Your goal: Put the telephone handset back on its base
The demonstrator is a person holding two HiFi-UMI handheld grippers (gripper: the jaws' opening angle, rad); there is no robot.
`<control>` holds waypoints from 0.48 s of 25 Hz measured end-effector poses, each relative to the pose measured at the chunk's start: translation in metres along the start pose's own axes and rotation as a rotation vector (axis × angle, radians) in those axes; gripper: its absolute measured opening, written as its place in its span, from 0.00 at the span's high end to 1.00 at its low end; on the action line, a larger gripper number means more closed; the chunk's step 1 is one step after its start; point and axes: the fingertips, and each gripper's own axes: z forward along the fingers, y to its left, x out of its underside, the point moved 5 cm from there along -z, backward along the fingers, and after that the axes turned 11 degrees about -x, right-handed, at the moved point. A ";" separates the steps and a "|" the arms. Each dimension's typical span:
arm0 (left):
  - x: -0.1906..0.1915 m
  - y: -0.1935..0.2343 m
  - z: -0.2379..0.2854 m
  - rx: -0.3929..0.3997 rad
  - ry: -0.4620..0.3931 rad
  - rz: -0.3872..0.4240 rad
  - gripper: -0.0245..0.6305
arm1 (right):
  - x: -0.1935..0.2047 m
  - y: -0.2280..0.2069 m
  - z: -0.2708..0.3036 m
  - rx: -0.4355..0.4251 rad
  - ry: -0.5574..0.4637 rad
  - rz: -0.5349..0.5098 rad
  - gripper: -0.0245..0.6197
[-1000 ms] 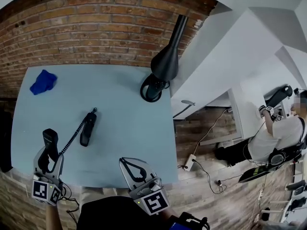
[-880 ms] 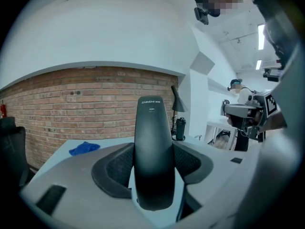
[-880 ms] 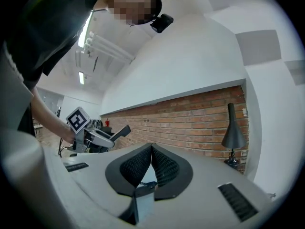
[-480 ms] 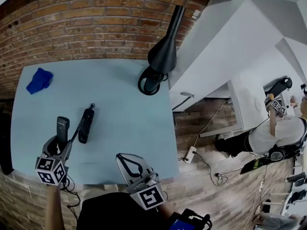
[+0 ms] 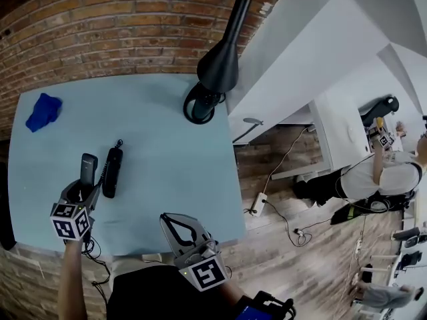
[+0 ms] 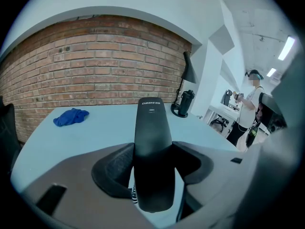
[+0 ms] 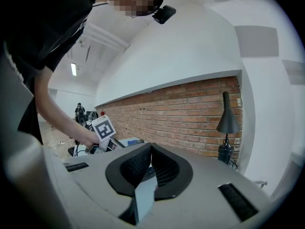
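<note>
From the head view, the left gripper carried the handset upright, probably to line it up with the base just beside it on the pale-blue table. The left gripper view showed the pads clamped on the handset, with a brick wall ahead. In the right gripper view, the right gripper was closed and empty, apparently idle.
</note>
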 end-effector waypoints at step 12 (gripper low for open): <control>0.015 -0.002 0.041 0.015 0.088 -0.016 0.54 | 0.008 0.010 0.008 0.028 0.045 0.033 0.92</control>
